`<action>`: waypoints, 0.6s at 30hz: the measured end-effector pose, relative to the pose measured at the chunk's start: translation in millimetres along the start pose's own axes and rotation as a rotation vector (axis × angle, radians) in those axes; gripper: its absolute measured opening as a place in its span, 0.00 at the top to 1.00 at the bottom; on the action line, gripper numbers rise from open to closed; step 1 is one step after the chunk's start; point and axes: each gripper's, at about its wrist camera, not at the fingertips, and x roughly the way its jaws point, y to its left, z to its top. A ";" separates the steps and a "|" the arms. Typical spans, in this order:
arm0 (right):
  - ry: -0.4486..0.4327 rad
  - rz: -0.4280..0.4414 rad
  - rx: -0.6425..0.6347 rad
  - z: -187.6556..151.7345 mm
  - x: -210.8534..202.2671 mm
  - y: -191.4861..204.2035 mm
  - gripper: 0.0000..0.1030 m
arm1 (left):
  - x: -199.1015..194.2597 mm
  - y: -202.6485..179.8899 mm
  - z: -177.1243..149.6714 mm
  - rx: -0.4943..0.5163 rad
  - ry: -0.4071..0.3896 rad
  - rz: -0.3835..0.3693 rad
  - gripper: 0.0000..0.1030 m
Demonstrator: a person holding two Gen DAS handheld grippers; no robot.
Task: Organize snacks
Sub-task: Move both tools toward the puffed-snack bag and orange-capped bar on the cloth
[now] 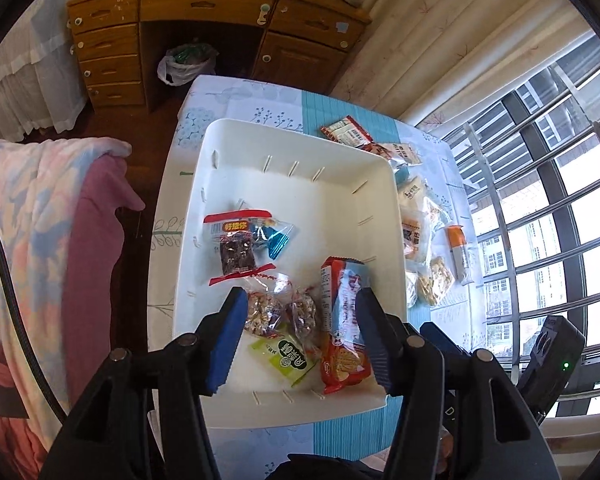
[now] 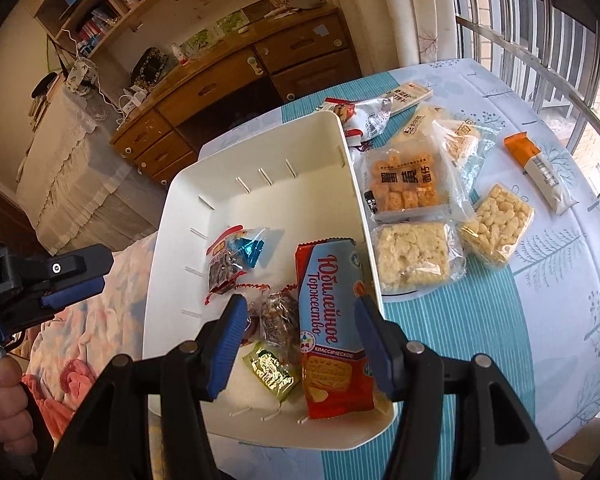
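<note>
A white slotted basket (image 1: pixel 340 200) (image 2: pixel 300 148) stands on the patterned table. In it lie a red and blue biscuit pack (image 1: pixel 344 328) (image 2: pixel 328 320) against the right wall, a dark snack with red ends (image 1: pixel 238 246) (image 2: pixel 224 272), a blue-foil candy (image 1: pixel 276 236) (image 2: pixel 248 250), clear-wrapped nut sweets (image 1: pixel 264 312) (image 2: pixel 278 316) and a green packet (image 1: pixel 288 360) (image 2: pixel 270 372). My left gripper (image 1: pixel 300 296) hangs open above the sweets, gripping nothing. My right gripper (image 2: pixel 302 304) is open over the same end of the basket, with the biscuit pack lying below between its fingers.
Right of the basket, several loose snacks lie on the table: rice-cake squares (image 2: pixel 414 258) (image 2: pixel 496 224), a cracker pack (image 2: pixel 404 184) and an orange-white bar (image 2: pixel 540 168) (image 1: pixel 458 252). A blanket-covered bed (image 1: pixel 52 220) is at the left, a wooden desk (image 1: pixel 204 8) beyond, a barred window (image 1: pixel 540 200) at the right.
</note>
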 end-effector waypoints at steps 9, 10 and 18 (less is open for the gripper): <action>-0.023 0.004 0.020 2.4 -17.2 -26.2 0.45 | -7.2 -30.5 -10.7 0.038 -0.035 -0.016 0.47; -0.027 0.003 0.021 3.1 -19.5 -29.7 0.45 | -7.3 -34.7 -11.8 0.040 -0.039 -0.018 0.47; -0.059 0.015 0.027 13.3 -38.9 -58.0 0.45 | -14.6 -72.3 -19.5 0.068 -0.081 -0.034 0.47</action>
